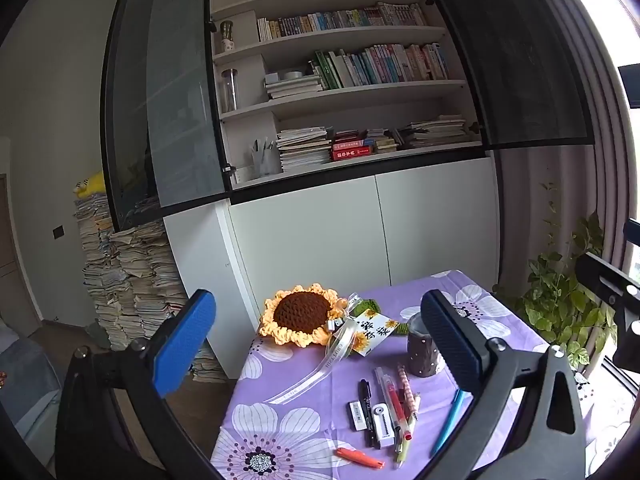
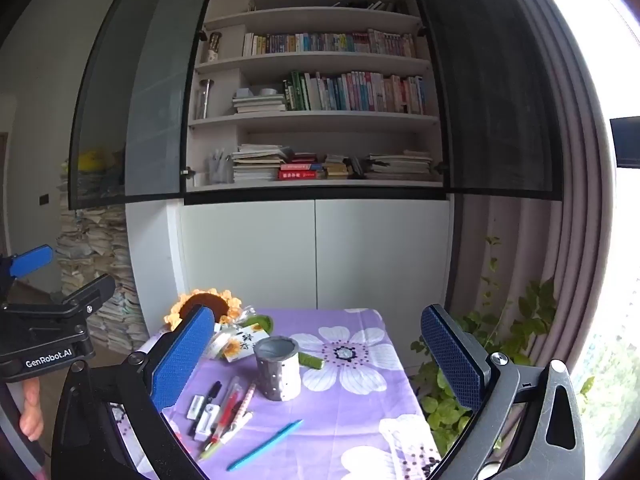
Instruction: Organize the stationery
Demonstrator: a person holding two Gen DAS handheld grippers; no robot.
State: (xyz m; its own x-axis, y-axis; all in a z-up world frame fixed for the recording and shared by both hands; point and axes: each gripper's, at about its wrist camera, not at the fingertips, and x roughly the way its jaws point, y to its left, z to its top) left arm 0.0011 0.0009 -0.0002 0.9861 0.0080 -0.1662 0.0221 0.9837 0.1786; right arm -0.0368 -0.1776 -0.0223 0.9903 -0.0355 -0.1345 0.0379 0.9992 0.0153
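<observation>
On the purple flowered tablecloth (image 1: 304,384) lie several loose items: a black marker (image 1: 366,404), a white eraser (image 1: 356,414), white correction tape (image 1: 382,424), a red pen (image 1: 394,404), a pink patterned pen (image 1: 408,392), a blue pen (image 1: 448,426) and an orange piece (image 1: 360,458). Behind them a dark dotted pen cup (image 2: 277,368) stands upright and looks empty. My left gripper (image 1: 318,300) hovers open above the table's left side, nothing between its fingers. My right gripper (image 2: 316,314) is open too, over the near edge, with the blue pen (image 2: 266,444) below it.
A crochet sunflower (image 1: 300,314) with a ribbon and tag card (image 1: 372,330) lies at the table's back left. White cabinets (image 2: 320,252) and bookshelves stand behind. Paper stacks (image 1: 120,280) fill the floor at left; a leafy plant (image 2: 480,360) is at right. A hand (image 2: 32,416) shows at far left.
</observation>
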